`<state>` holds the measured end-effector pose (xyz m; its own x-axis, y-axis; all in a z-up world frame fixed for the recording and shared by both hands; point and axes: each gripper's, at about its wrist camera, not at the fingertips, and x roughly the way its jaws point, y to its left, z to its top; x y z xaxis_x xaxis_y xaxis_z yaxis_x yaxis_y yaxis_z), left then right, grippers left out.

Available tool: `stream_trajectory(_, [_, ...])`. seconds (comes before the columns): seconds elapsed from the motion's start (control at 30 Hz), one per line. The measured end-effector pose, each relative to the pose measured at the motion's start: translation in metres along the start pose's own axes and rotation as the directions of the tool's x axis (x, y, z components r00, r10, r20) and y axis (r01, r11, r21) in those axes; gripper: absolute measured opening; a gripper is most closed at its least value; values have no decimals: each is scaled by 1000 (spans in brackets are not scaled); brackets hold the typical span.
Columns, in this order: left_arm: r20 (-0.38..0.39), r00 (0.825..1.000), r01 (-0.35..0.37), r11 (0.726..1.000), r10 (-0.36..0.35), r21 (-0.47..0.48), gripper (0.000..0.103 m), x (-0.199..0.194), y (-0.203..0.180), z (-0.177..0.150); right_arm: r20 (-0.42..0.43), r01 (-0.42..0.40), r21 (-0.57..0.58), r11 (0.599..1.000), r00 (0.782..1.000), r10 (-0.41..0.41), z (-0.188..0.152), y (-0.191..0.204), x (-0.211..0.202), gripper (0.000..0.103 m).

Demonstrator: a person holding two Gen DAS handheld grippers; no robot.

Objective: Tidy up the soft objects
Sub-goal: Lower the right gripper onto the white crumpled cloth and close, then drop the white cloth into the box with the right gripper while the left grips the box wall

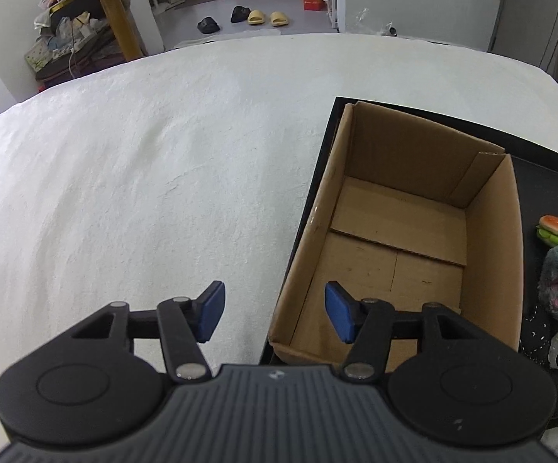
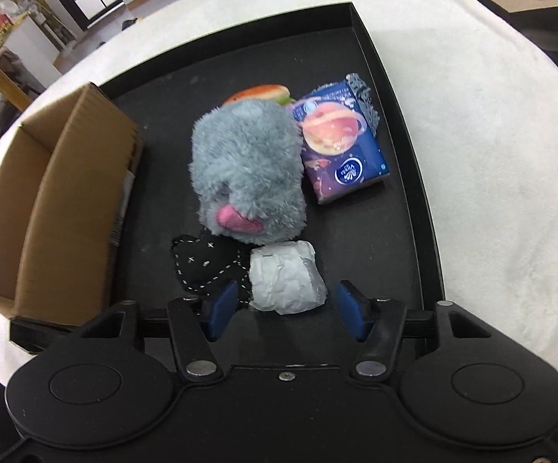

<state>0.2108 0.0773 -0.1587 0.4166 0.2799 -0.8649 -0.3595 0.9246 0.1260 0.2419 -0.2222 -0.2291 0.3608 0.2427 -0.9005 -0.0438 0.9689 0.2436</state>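
Right wrist view: the right gripper straddles the crumpled white bundle on the black tray, pads not yet touching; next, closing, then carrying to the empty cardboard box.

Even, soft indoor light; both views sharp at centre.
Fisheye bending curved the white cloth at the edges, corners vignetted dark, and the black tray swallowed detail.

Grey plush, white wad, tissue pack crowd black tray.
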Motion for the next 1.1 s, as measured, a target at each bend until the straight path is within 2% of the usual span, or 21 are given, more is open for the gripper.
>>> stream_trajectory(0.03, [-6,1000,1,1000,-1,0,54,1,0,0,0,4,-5,1000,1000,-4,-1,1,1,56])
stream_trajectory(0.1, [-12,1000,3,1000,-3,-4,42,2,1,-1,5,6,-21,1000,1000,-6,-2,4,2,56])
stream_trajectory(0.13, [-14,1000,1,1000,-1,-3,33,2,1,-2,10,8,-30,1000,1000,-8,-3,5,3,56])
stream_trajectory(0.17, [-15,1000,4,1000,-4,-4,23,1,1,-3,12,10,-38,999,1000,-10,-4,5,5,47])
stream_trajectory(0.2, [-12,1000,16,1000,-17,-7,16,0,3,-4,8,13,-41,999,1000,-13,-4,5,6,43])
stream_trajectory(0.23, [-10,1000,22,1000,-22,-7,13,-1,3,-5,11,13,-37,999,1000,-12,-5,5,5,43])
stream_trajectory(0.43, [22,998,57,998,-57,15,10,-11,1,-11,39,7,-47,999,999,-5,-12,13,-13,42])
stream_trajectory(0.57, [-7,994,113,993,-113,42,7,-13,1,-13,64,0,-53,999,998,3,-18,21,-32,42])
stream_trajectory(0.7, [-2,988,151,986,-152,62,6,-17,2,-18,97,-11,-59,998,995,17,-22,29,-51,42])
stream_trajectory(0.9, [-13,984,179,982,-179,60,6,-16,5,-20,149,-16,-84,996,988,29,-17,40,-72,42])
stream_trajectory(1.1, [-8,984,179,983,-179,33,6,-12,10,-17,178,-20,-127,992,983,42,1,68,-79,42])
